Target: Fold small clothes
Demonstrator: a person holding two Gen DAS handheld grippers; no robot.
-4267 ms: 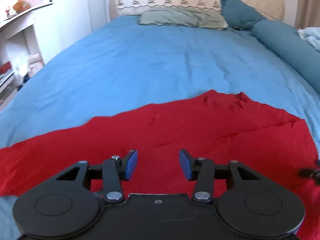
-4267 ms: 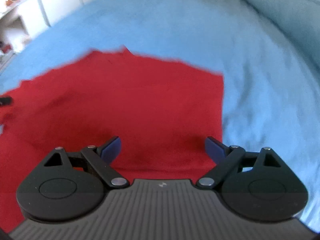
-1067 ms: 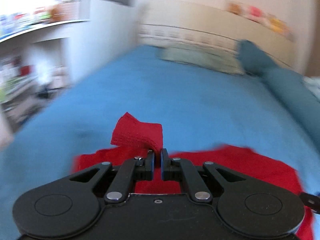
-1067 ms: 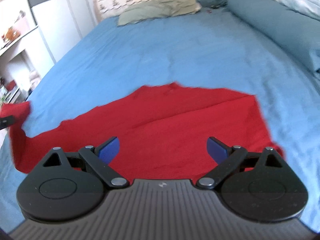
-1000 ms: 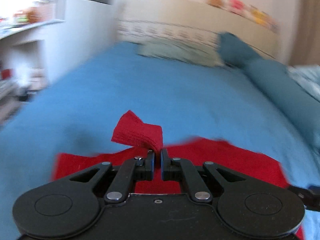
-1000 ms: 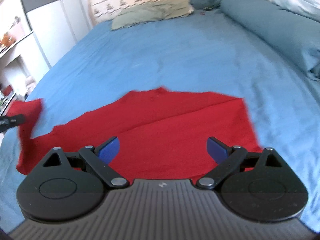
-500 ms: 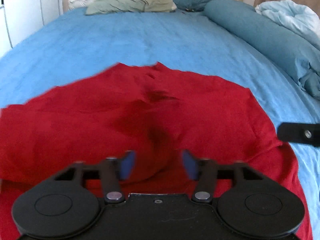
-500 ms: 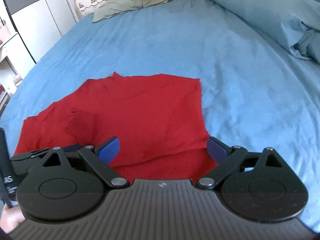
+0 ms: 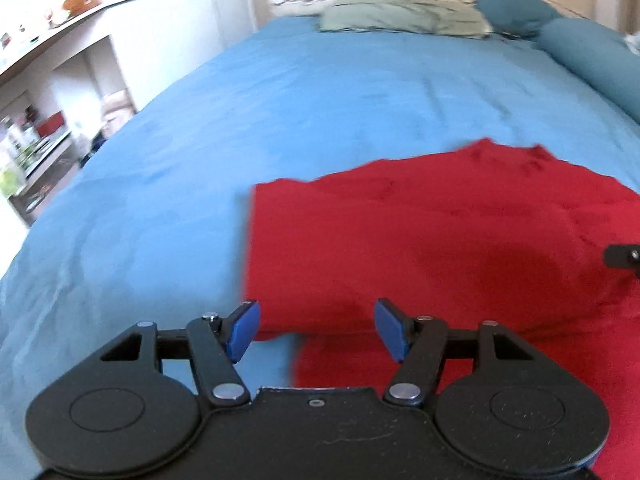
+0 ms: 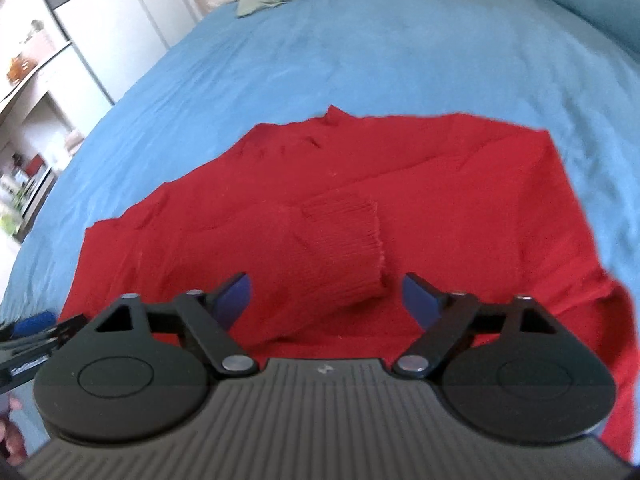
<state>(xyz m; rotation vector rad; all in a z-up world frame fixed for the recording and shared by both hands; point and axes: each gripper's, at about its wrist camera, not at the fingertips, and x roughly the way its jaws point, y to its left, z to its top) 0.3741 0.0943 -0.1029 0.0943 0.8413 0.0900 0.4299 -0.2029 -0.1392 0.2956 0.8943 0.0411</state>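
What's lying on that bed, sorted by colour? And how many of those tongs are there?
Red: 1, the sweater
Grey-green: 1, the flat pillow
Dark teal: 2, the cushion and the rolled duvet
Black with blue pads: 2, the left tongs and the right tongs, both open
Total: 6

Left hand-held gripper (image 9: 316,330) jaws spread wide, right hand-held gripper (image 10: 327,300) likewise spread, both holding nothing
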